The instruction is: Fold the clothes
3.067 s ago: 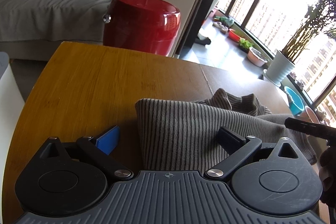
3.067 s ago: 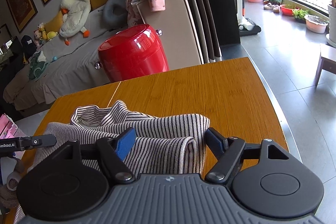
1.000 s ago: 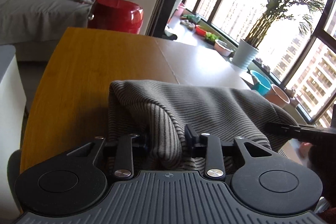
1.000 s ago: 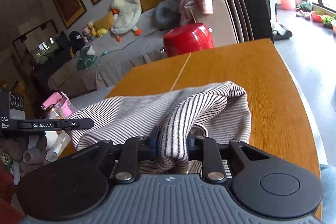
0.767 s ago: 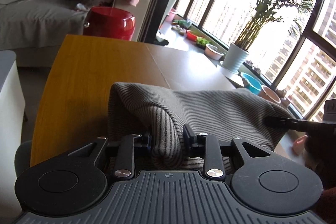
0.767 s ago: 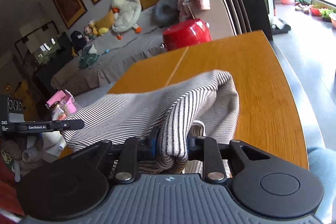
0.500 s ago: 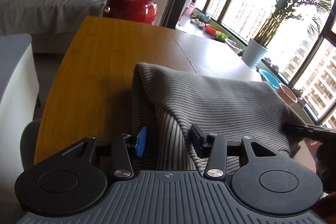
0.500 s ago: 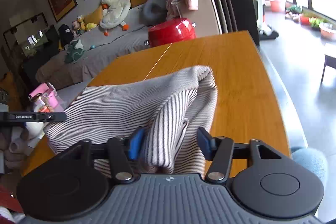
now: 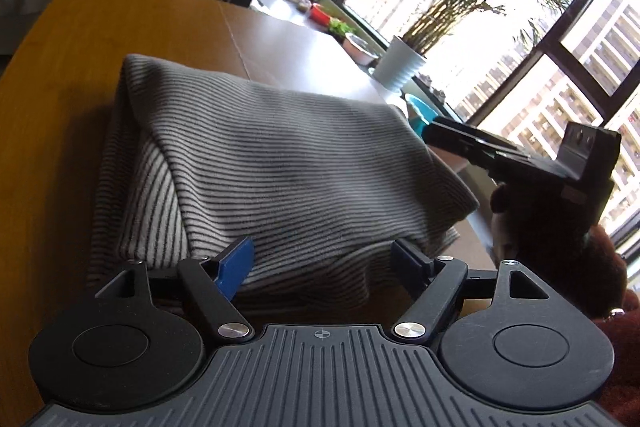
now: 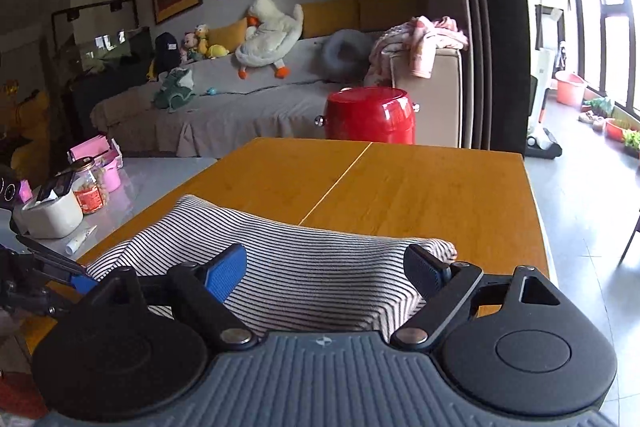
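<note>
Striped knit, the garment (image 9: 272, 163) lies folded on the worktop (image 9: 60, 75) straight ahead of both grippers, its near edge running crosswise between the two sets of jaws and its long axis going from one gripper to the other. The left gripper (image 9: 324, 259) is at one end of that edge, jaws opening, cloth between them but the pads clear of it. The right gripper (image 10: 326, 273) is at the other end, jaws likewise opening over the stripes with no pad pressing. Each gripper shows at the far side of the other's view, so they flank the fold and neither is clearly nearer; a next fold would likely have to go across that long axis, away from the grippers. Beyond the garment the worktop is bare orange wood with a seam down its middle. Past its far end stand a red stool (image 10: 370, 113), a grey sofa (image 10: 224, 107) with a plush goose (image 10: 268, 35), and tall windows (image 9: 560, 27) with a potted plant (image 9: 404, 67).
</note>
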A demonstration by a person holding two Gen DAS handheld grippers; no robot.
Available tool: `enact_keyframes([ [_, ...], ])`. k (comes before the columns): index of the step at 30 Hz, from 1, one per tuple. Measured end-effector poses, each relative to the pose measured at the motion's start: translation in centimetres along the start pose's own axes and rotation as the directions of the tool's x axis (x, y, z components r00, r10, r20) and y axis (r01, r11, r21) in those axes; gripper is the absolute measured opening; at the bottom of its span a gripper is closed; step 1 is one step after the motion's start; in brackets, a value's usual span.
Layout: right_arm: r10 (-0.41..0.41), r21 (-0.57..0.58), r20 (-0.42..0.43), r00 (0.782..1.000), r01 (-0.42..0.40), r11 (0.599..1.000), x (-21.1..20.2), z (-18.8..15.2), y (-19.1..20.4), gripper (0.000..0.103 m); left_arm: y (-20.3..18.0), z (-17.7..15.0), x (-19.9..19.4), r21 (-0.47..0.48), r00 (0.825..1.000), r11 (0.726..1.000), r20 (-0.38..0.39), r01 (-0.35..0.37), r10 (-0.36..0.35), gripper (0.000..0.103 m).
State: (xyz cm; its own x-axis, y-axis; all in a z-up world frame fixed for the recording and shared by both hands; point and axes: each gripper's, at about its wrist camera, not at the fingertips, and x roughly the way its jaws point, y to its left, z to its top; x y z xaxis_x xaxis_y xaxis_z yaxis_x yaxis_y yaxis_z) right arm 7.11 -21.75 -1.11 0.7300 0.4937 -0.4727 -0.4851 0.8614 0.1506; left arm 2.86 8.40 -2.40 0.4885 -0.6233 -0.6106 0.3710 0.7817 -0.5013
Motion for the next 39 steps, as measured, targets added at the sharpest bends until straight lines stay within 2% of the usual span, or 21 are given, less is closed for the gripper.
enact_keyframes([
  [6,-0.029,0.075,-0.102,0.994,0.037,0.997,3.7,-1.3,-1.4,0.086,1.3,1.7,1.7,0.012,0.999,1.000,0.048,-0.013,0.012,0.085],
  [9,-0.050,0.066,-0.099,0.994,0.057,0.996,3.7,-2.0,-1.3,0.088,2.2,3.4,2.8,0.006,0.996,0.999,0.082,-0.034,0.034,0.085],
  [15,-0.099,0.046,-0.099,0.990,0.104,0.994,4.2,-2.7,-0.2,0.098,3.5,7.5,5.8,-0.036,0.989,0.997,0.129,-0.064,0.068,0.086],
  [21,-0.124,0.053,-0.110,0.986,0.130,0.990,5.2,-2.6,1.6,0.102,3.8,10.1,8.6,-0.006,0.980,0.994,0.170,-0.106,0.105,0.090],
  [23,-0.114,0.055,-0.113,0.987,0.120,0.991,5.4,-2.5,2.4,0.103,4.1,10.8,9.0,0.007,0.977,0.993,0.180,-0.121,0.118,0.091],
  [27,-0.044,0.045,-0.117,0.992,0.049,0.998,6.1,-2.5,4.5,0.103,5.1,12.3,9.9,0.022,0.967,0.987,0.204,-0.162,0.154,0.092],
  [29,-0.005,0.029,-0.121,0.993,0.009,1.000,6.6,-2.4,5.6,0.103,5.8,12.9,9.9,0.012,0.961,0.984,0.218,-0.178,0.171,0.092],
  [34,0.020,0.024,-0.122,0.992,-0.017,1.000,7.9,-2.0,7.0,0.103,8.4,13.1,7.8,-0.089,0.960,0.989,0.246,-0.119,0.137,0.092],
  [39,0.003,0.006,-0.121,0.993,-0.002,1.000,9.0,-1.5,7.7,0.103,9.6,12.9,4.9,-0.151,0.951,0.985,0.283,-0.084,0.125,0.093],
])
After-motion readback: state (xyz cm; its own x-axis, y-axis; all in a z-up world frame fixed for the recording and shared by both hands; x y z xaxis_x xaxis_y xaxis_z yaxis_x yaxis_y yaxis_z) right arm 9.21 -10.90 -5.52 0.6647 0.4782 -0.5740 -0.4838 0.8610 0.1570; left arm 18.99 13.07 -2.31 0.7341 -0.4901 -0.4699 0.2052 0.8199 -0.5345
